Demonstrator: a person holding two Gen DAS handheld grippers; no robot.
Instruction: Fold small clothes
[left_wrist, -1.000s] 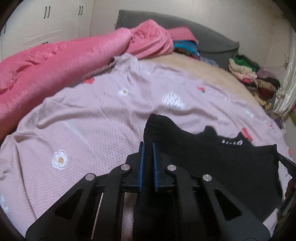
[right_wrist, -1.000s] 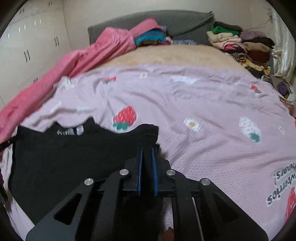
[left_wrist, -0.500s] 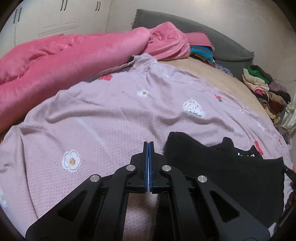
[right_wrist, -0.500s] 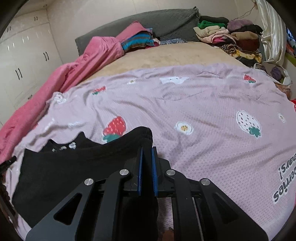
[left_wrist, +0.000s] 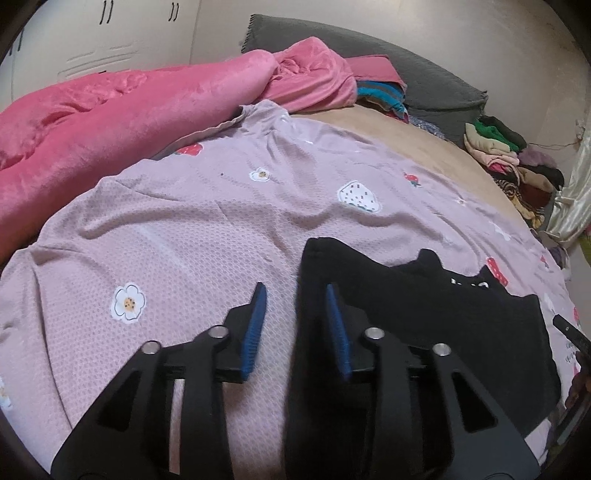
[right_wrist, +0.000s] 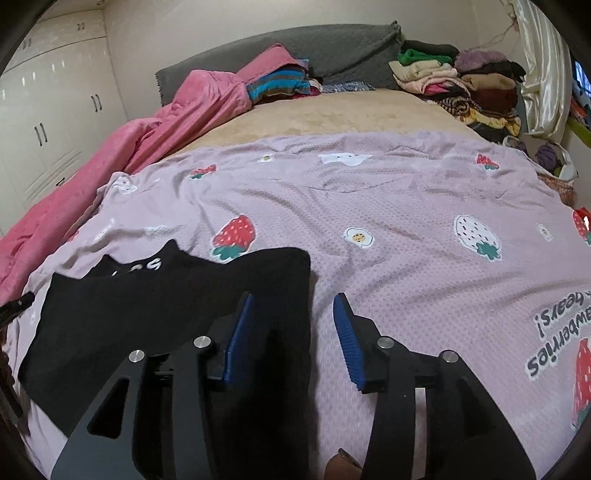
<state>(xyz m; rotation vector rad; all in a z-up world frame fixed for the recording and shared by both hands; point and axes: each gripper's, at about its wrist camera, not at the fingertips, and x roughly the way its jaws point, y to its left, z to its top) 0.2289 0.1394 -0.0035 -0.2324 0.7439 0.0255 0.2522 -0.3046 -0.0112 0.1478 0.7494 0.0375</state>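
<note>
A small black garment (left_wrist: 424, 325) with white lettering near its collar lies flat on the lilac strawberry-print blanket (left_wrist: 203, 236). It also shows in the right wrist view (right_wrist: 166, 317). My left gripper (left_wrist: 293, 291) is open over the garment's left edge, holding nothing. My right gripper (right_wrist: 293, 299) is open over the garment's right edge, holding nothing. The garment's near part is hidden under both grippers.
A pink quilt (left_wrist: 110, 110) is heaped along the bed's left side. Folded clothes are stacked at the far right (right_wrist: 458, 85) and by the grey headboard (right_wrist: 280, 83). White wardrobes (right_wrist: 48, 122) stand on the left.
Both grippers were shut and are now open. The black garment lies released on the blanket, and both grippers have drawn back a little from it.
</note>
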